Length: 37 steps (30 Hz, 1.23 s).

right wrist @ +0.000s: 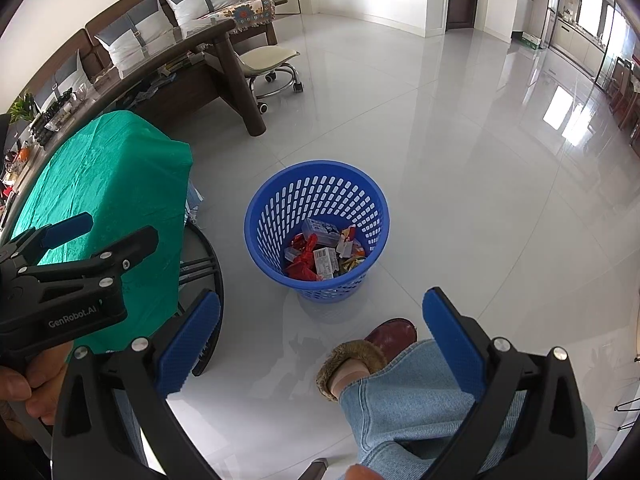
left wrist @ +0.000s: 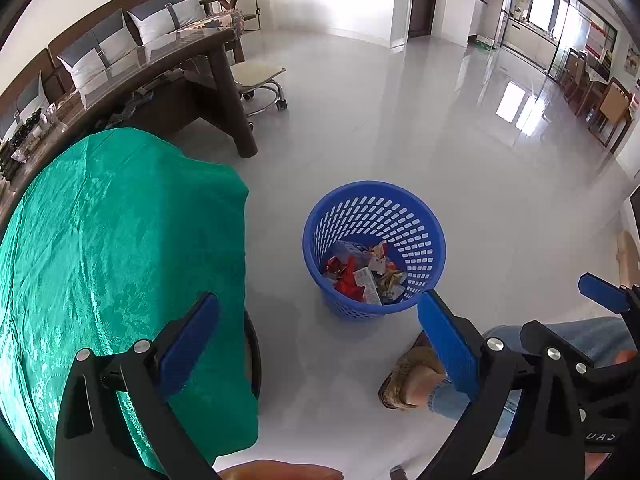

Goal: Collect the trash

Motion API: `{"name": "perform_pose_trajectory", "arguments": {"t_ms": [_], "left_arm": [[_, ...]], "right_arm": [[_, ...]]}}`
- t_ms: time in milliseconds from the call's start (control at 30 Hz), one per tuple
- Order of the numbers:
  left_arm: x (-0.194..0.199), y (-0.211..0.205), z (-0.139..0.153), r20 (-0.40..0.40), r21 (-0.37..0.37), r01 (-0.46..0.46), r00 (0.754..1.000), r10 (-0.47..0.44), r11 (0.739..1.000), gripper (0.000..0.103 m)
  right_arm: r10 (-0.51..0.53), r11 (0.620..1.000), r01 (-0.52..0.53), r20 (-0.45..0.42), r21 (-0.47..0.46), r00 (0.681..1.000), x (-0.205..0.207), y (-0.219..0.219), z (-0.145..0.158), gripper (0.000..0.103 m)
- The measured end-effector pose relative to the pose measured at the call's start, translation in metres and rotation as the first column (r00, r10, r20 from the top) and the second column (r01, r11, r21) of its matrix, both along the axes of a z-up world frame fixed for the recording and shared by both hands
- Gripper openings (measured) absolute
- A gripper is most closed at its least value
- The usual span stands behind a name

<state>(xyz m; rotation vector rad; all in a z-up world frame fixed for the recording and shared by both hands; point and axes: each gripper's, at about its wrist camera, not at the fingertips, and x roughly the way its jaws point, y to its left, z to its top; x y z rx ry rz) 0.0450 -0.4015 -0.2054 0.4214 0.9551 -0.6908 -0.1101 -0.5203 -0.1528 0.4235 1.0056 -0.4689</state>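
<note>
Above grey tiles, both grippers' fingers (right wrist: 188,344) gape (empty) toward the basket (right wrist: 260,216).

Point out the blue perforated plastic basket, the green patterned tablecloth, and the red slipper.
Blue perforated plastic basket (right wrist: 256,220): right wrist view, left inner wall.
Green patterned tablecloth (left wrist: 120,232): left wrist view, top surface.
Red slipper (right wrist: 394,333): right wrist view, toe.

Bright blue, that slotted plastic wastebasket (right wrist: 260,216), with red, white and orange wrappers (right wrist: 320,254) in its bottom. Emerald-green tablecloth (left wrist: 100,240) carrying a faint woven damask figure; pale grey glossy floor tiles (right wrist: 460,160). Light blue jeans (right wrist: 404,396), a maroon slipper (right wrist: 394,334) with tan furry trim, and blue pads (right wrist: 188,344) on black gripper arms.
</note>
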Motion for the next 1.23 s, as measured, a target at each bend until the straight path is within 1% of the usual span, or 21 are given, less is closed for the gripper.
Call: {"name": "perform_pose_trajectory", "arguments": {"t_ms": [467, 700, 867, 1000, 1067, 1133, 1200, 1233], "left_arm": [[-0.001, -0.003, 0.000, 0.002, 0.006, 0.007, 1.000, -0.007, 1.000, 0.098], [-0.001, -0.006, -0.001, -0.004, 0.002, 0.016, 1.000, -0.016, 1.000, 0.098], [-0.004, -0.008, -0.002, 0.011, 0.000, 0.022, 1.000, -0.022, 1.000, 0.098], [-0.008, -0.007, 0.001, 0.017, -0.008, 0.029, 0.999, -0.029, 1.000, 0.095], [-0.007, -0.005, 0.004, 0.014, -0.009, 0.020, 1.000, -0.019, 1.000, 0.094], [0.000, 0.003, 0.008, -0.024, -0.015, 0.010, 1.000, -0.011, 1.000, 0.094], [0.007, 0.017, 0.018, -0.024, -0.022, -0.011, 1.000, 0.010, 1.000, 0.094], [0.014, 0.032, 0.026, -0.018, -0.036, -0.031, 0.999, 0.030, 0.999, 0.096]], "right_arm": [[-0.002, 1.000, 0.002, -0.001, 0.000, 1.000, 0.000, 0.000, 0.000, 0.098], [-0.009, 1.000, 0.009, -0.010, -0.001, 1.000, -0.006, -0.001, -0.007, 0.098], [-0.014, 1.000, 0.014, -0.012, 0.000, 1.000, -0.007, -0.001, -0.007, 0.098], [-0.020, 1.000, 0.020, -0.014, -0.005, 1.000, -0.007, -0.001, -0.004, 0.098], [-0.023, 1.000, 0.022, -0.016, -0.007, 1.000, -0.006, 0.000, -0.002, 0.098], [-0.014, 1.000, 0.014, -0.020, -0.017, 1.000, 0.001, 0.004, -0.001, 0.098], [0.010, 0.999, -0.011, -0.026, -0.032, 1.000, 0.014, 0.015, 0.002, 0.098], [0.038, 0.999, -0.039, -0.030, -0.038, 0.999, 0.025, 0.025, 0.003, 0.098]]}}
